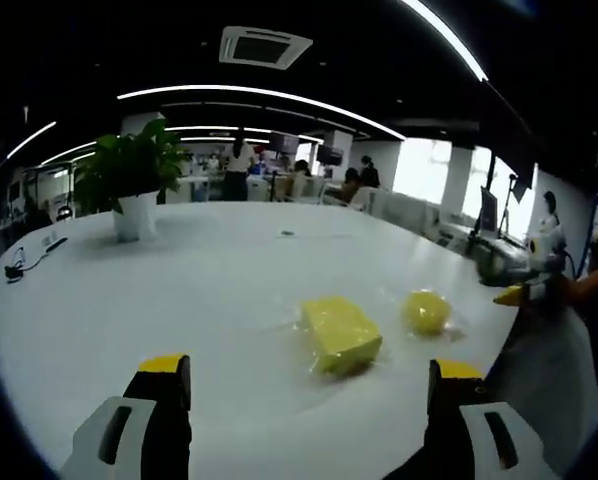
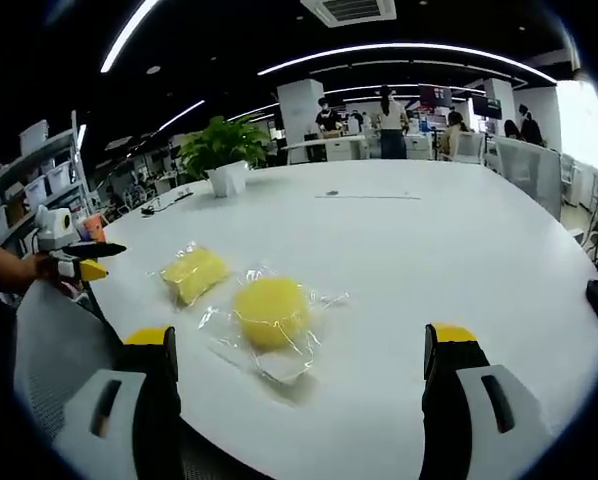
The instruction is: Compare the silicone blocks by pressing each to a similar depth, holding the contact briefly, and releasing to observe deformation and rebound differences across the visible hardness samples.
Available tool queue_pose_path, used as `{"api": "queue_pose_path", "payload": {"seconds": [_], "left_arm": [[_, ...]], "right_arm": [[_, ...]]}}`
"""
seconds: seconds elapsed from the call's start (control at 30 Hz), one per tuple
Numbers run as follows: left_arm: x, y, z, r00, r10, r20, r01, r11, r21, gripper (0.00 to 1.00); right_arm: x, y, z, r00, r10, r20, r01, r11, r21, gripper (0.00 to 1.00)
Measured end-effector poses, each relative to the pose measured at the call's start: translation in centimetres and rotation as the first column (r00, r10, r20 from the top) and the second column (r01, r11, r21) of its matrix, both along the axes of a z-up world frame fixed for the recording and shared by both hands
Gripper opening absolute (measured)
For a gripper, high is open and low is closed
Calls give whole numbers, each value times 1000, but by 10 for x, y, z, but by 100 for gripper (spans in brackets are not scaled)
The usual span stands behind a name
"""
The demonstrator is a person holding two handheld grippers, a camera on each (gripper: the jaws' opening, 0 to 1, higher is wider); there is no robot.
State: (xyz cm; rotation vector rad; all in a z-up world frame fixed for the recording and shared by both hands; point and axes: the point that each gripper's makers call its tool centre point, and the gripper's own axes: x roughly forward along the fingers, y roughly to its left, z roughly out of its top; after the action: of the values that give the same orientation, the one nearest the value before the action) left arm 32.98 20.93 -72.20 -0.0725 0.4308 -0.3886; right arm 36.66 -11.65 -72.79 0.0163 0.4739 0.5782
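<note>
In the left gripper view, the left claw (image 1: pixel 309 385) hangs above the near part of a white worktop (image 1: pixel 179 290), its 2 yellow-tipped jaws standing wide apart with nothing between them. Just ahead of the jaws lies a rectangular yellow silicone block (image 1: pixel 340 333) in a clear wrapper, resting flat on the worktop. To its right, a little apart from it, sits a round yellow silicone block (image 1: pixel 425 311), also wrapped in clear film. At the right edge of this view the right claw (image 1: pixel 524 280) comes in, held by a hand; whether its jaws are apart cannot be told here. Farther back on the worktop stands a potted plant (image 1: pixel 134 185) in a white pot.

In the right gripper view, the right claw (image 2: pixel 297 385) hovers over the worktop (image 2: pixel 429 240) edge with its 2 jaws spread wide and empty. The round yellow silicone block (image 2: pixel 270 311) lies in its crinkled clear bag just ahead, between the lines of the jaws but not touched by them. The rectangular yellow silicone block (image 2: pixel 192 273) rests beyond it to the left, near but apart. At the left edge the left claw (image 2: pixel 74 262) shows, held by a hand over the worktop's rim. The potted plant (image 2: pixel 222 152) stands far back.
</note>
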Motion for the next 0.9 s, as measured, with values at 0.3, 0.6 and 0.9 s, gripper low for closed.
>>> {"api": "queue_pose_path", "payload": {"seconds": [0.3,0.6,0.9], "left_arm": [[0,-1,-6,1000,-6,-25,7,1000,16,100],[-3,-3,-1,1000,-24,-2,24,1000,2,100],[-4,-8,-3,999,-38,-16,38,999,-8,100]], "right_arm": [[3,-5,-3,1000,-23,5,23,1000,-6,96],[1,-6,-5,1000,5,25,-2,991,-134,96],[-11,-25,-13,998,-61,-6,59,976,-211,86]]}}
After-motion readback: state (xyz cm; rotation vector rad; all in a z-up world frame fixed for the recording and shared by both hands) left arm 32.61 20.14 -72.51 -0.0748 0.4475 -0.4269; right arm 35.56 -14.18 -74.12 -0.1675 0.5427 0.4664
